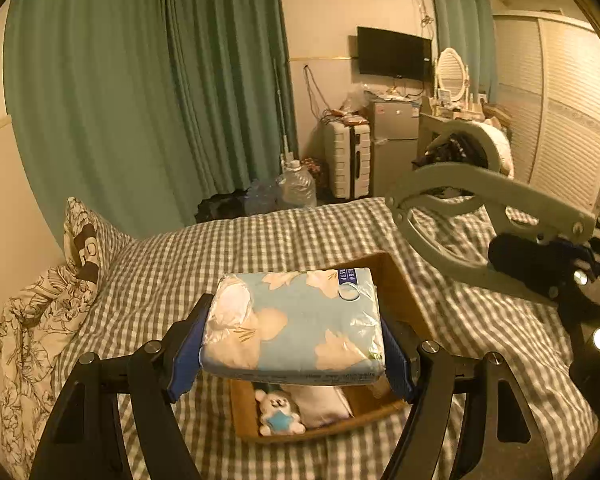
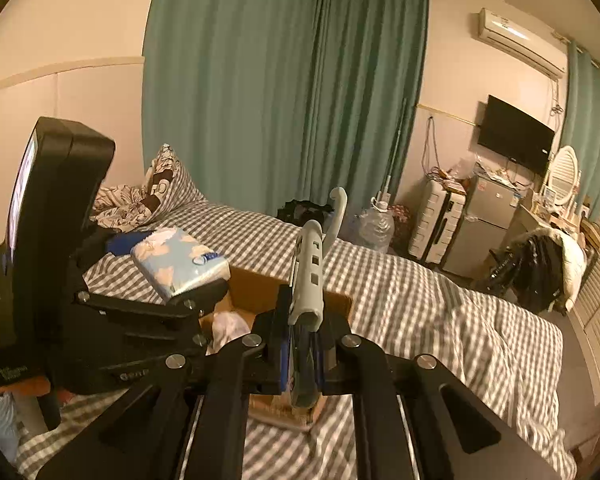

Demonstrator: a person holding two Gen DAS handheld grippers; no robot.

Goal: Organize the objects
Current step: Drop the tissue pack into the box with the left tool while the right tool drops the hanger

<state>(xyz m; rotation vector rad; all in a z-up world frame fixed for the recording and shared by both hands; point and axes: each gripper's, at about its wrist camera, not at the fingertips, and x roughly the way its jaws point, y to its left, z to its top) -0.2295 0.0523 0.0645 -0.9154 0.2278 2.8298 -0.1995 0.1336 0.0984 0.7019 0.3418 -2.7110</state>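
Left tongs (image 1: pixel 294 354), pads (image 1: pixel 186 354) pressed against both short ends of a blue floral tissue pack (image 1: pixel 296 322), which is held level in the air directly above an open cardboard box (image 1: pixel 396 292); the same pack appears at left in the right wrist view (image 2: pixel 180 266), clear of the bedding. Right tongs (image 2: pixel 302 354), drawn narrow and clamped on the handle of a grey plastic gripping tool (image 2: pixel 310 276), whose looped arms reach up and forward over the box; in the left wrist view the tool (image 1: pixel 460 208) extends in from the right, above and beyond the far right corner of the box. Inside the box, below the pack: a small white plush toy (image 1: pixel 280 412) with a blue star on its front, lying just beside a white pouch (image 1: pixel 324 404). The box rests on a bed covered in grey-and-white checked fabric (image 1: pixel 300 232). A floral pillow (image 1: pixel 52 300) lies at the wall end of the bed; green curtains (image 1: pixel 140 92) hang behind, and a large water bottle (image 1: pixel 296 184) stands on the floor past the bed
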